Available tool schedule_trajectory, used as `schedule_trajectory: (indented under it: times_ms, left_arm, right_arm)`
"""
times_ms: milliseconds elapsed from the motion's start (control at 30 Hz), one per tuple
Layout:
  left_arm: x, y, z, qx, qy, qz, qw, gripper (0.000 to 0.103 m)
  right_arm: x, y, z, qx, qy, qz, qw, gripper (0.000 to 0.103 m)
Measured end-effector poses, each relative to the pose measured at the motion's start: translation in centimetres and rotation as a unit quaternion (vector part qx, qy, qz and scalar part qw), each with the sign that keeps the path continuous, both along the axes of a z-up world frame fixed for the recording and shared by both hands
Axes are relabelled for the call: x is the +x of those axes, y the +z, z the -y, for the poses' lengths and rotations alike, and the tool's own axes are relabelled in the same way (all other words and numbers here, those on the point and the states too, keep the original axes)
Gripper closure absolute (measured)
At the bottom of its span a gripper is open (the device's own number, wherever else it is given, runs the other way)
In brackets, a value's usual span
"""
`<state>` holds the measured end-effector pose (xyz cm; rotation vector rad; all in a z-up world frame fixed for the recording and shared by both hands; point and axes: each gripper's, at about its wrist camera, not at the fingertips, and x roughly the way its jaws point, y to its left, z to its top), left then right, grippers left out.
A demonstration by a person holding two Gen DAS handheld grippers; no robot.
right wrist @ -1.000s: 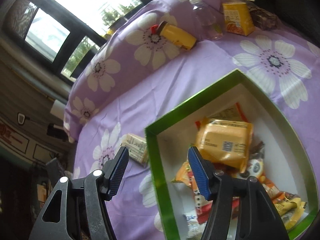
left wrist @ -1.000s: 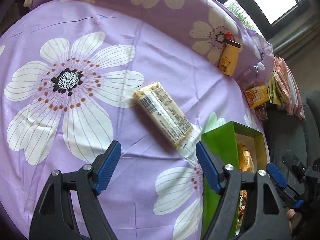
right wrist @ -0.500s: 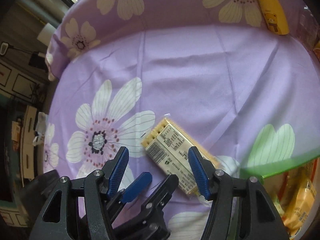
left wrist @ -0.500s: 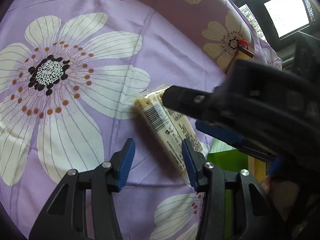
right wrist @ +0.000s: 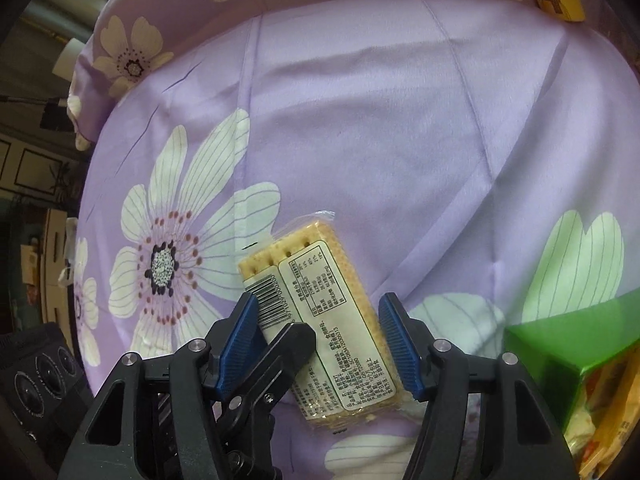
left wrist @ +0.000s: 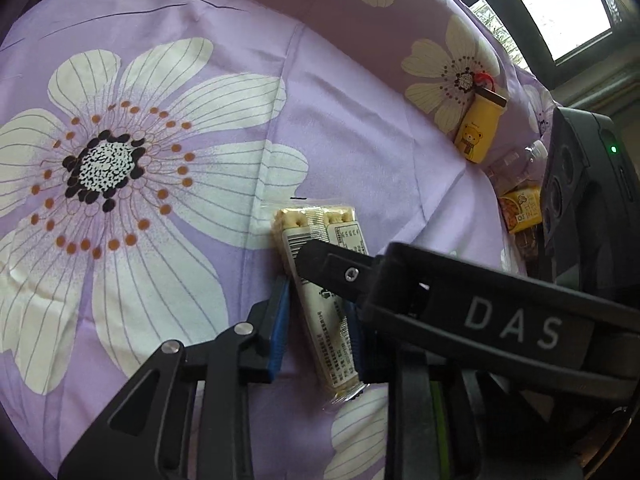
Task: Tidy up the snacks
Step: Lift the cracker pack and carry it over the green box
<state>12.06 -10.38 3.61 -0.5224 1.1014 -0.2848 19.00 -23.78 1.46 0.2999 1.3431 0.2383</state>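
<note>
while the left gripper's [left wrist: 316,320] jaws pinch one cracker pack [left wrist: 320,280], the right gripper's [right wrist: 320,344] jaws, opening, straddle it.

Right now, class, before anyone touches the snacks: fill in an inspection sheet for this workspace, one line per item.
Surface: purple flowered cloth, creased.
Job's things: cracker packet lying flat on the cloth; green box beside it, snack packets inside.
Clutter: yellow bear bottle, clear bottle and orange carton at the far edge.
Grippers: left tongs shut on the cracker packet's long sides; right tongs straddle the same packet, jaws opening, pads not clearly pressing.
Cables: nothing seen.
Surroundings: window beyond the cloth; dim room otherwise.
</note>
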Motion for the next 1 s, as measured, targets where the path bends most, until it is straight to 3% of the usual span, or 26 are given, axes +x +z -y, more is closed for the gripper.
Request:
schedule_trajectory:
  times_ms: [167, 333, 467, 567, 700, 767, 833, 933, 1000]
  left_arm:
    - [-3.4, 1.1, -1.1, 0.048, -0.010, 0.026, 0.9985, 0.080]
    - [-6.7, 0.9, -1.5, 0.044, -0.024, 0.017, 0.9986, 0.076]
    - [-9.9, 0.4, -1.2, 0.071, -0.033, 0.027, 0.9966, 0.074]
    - [-11.9, -0.5, -1.7, 0.049, -0.036, 0.020, 0.9980, 0.072]
    - [-13.5, -0.3, -2.4, 0.042, -0.032, 0.014, 0.9985, 0.075]
    - [-14.0, -0.1, -2.9, 0.028, -0.028, 0.015, 0.9991, 0.085]
    - [-14.6, 0.1, -3.0, 0.023, -0.034, 0.013, 0.9991, 0.085]
    - [-15.0, 0.0, -2.9, 0.020, -0.032, 0.008, 0.9993, 0.084]
    - [-15.2, 0.2, -2.9, 0.018, -0.030, 0.010, 0.9993, 0.084]
  right_arm:
    - [-3.0, 0.4, -1.0, 0.054, -0.002, -0.003, 0.999, 0.038]
    - [-7.8, 1.4, -2.8, 0.045, 0.003, 0.032, 0.998, 0.038]
    - [-11.9, 0.9, -3.0, 0.070, -0.005, 0.047, 0.996, 0.038]
    - [-14.1, -0.1, -3.3, 0.077, -0.005, 0.050, 0.996, 0.038]
    - [-16.5, 0.8, -3.9, 0.073, -0.007, 0.075, 0.994, 0.038]
    - [-17.5, 0.8, -4.4, 0.123, 0.005, 0.085, 0.989, 0.043]
    - [-18.4, 1.0, -4.3, 0.151, 0.000, 0.099, 0.983, 0.043]
    - [-18.6, 1.1, -5.1, 0.116, 0.005, 0.099, 0.988, 0.043]
    - [-18.6, 0.9, -4.8, 0.127, 0.000, 0.093, 0.988, 0.043]
